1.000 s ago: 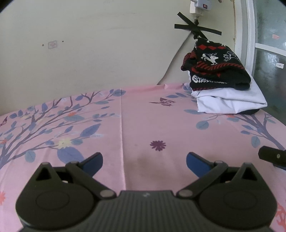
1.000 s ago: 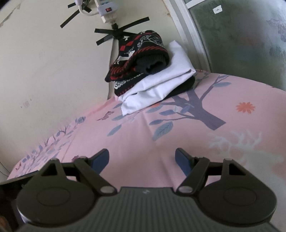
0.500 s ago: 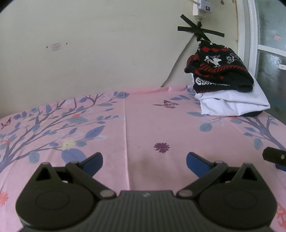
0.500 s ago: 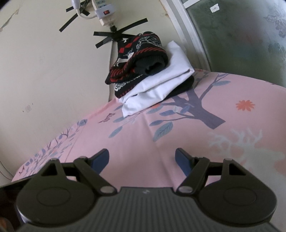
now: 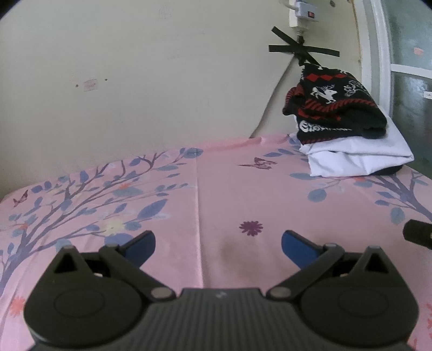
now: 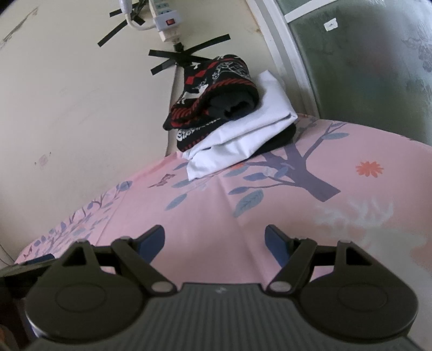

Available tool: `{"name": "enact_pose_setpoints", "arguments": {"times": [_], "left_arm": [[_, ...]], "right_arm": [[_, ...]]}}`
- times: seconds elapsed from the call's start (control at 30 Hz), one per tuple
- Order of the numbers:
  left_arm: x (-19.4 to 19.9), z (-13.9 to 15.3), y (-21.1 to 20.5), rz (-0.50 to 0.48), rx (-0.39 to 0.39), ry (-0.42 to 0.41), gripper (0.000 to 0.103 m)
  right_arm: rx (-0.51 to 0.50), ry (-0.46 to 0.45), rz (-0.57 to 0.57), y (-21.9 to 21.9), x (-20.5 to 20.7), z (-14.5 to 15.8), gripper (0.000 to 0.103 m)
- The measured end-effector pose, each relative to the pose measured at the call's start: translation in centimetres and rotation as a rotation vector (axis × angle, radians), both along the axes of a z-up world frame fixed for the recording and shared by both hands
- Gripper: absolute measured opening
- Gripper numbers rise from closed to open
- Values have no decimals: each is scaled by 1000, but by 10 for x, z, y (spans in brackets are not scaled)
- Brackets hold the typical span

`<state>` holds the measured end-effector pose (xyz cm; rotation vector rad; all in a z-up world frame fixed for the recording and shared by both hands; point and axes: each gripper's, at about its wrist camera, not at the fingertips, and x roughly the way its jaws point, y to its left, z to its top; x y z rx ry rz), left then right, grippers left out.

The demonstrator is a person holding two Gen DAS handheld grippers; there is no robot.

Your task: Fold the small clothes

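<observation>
In the left wrist view our left gripper (image 5: 218, 244) hangs wide open and empty over the pink sheet (image 5: 226, 194); the folded pile (image 5: 348, 135) now sits lower in frame. In the right wrist view our right gripper (image 6: 215, 240), likewise open and empty, is unchanged, pile (image 6: 229, 118) at the far corner.

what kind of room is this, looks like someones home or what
Most likely a room in a home, perhaps a bedroom. A pink floral sheet covers the work surface, folded clothes are stacked in the far corner, and a power strip is taped to the plain painted wall beside a frosted glass door.
</observation>
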<state>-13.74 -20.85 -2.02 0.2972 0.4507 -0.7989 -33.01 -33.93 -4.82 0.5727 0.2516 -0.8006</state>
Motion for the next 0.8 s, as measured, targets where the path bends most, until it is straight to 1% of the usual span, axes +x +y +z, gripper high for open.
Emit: {"name": "enact_pose_setpoints", "arguments": {"times": [0.27, 0.63, 0.8], "left_arm": [[1, 3, 2, 39, 12, -14, 103], [1, 2, 1, 25, 28, -8, 103], [3, 1, 2, 21, 38, 12, 103]], "right_arm": [[3, -5, -6, 2, -1, 0, 68], [11, -9, -7, 3, -1, 1, 68], [16, -12, -5, 1, -1, 1, 68]]}}
